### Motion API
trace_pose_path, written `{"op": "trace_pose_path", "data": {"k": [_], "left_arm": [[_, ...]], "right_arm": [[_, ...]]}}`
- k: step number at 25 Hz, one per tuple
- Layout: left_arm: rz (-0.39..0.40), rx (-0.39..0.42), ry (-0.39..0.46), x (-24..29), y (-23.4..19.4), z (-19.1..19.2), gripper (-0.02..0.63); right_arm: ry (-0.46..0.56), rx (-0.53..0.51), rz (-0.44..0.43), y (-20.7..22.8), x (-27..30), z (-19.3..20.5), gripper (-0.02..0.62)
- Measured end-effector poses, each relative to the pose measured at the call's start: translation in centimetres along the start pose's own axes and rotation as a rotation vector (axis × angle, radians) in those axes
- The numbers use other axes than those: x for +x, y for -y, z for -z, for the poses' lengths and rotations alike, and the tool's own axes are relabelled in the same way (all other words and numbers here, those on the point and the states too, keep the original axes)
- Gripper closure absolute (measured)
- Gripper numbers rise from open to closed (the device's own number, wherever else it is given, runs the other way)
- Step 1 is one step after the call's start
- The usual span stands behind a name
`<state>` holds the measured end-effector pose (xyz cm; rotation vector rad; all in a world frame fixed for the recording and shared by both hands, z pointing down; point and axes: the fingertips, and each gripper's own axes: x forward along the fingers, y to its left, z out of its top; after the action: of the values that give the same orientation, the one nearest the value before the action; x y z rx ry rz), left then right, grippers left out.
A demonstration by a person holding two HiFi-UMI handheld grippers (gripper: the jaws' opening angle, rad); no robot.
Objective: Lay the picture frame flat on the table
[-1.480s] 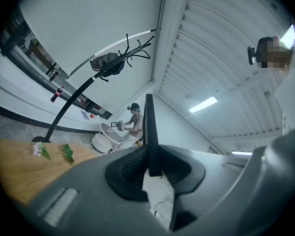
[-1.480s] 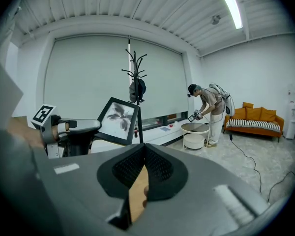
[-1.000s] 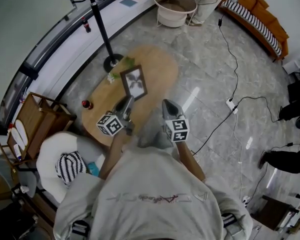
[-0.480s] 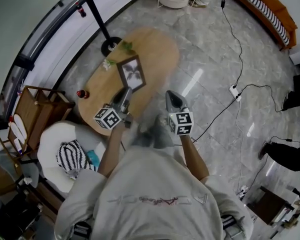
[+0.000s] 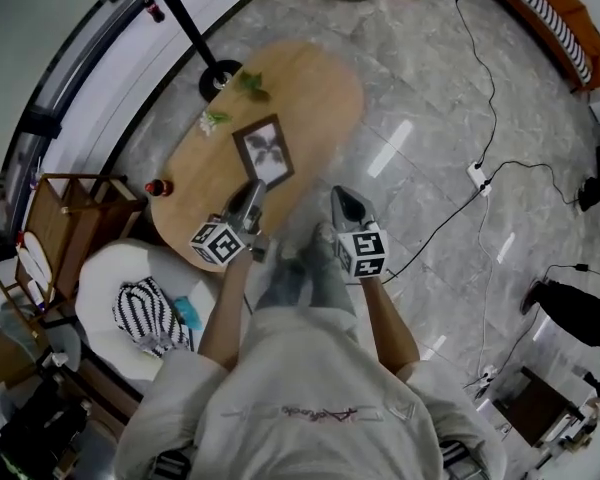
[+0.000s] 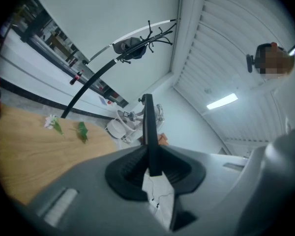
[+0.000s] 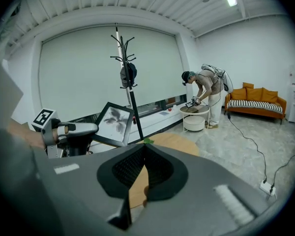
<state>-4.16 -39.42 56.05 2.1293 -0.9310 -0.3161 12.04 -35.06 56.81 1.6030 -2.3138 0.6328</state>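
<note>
Frame point(image 5: 265, 151): gripped by its near edge in the left gripper point(image 5: 248, 194), whose jaws are closed on it, and held tilted over the worktop point(image 5: 320, 88), extending away from that gripper, near to far; right gripper point(image 5: 342, 204), closed and empty, is placed just to the right.

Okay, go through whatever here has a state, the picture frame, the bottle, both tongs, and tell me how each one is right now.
picture frame: tilted, held up, not lying flat
left tongs: shut on the picture frame's edge
right tongs: shut, nothing between them
bottle: upright, red cap on
</note>
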Motion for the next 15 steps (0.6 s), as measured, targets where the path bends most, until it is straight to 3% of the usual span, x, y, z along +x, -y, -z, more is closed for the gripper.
{"op": "trace_pose_path", "data": {"k": [6,15], "left_arm": [[-0.026,-0.035,-0.055,0.9,-3.9,4.2,0.535],[-0.090,-0.112,-0.103,0.0,-11.9,11.7,0.535]], "right_arm": [[-0.024,0.023,-0.001,1.4,3.3,3.2,0.589],[-0.093,0.047,-0.002,2.4,7.1,11.4,0.589]]}}
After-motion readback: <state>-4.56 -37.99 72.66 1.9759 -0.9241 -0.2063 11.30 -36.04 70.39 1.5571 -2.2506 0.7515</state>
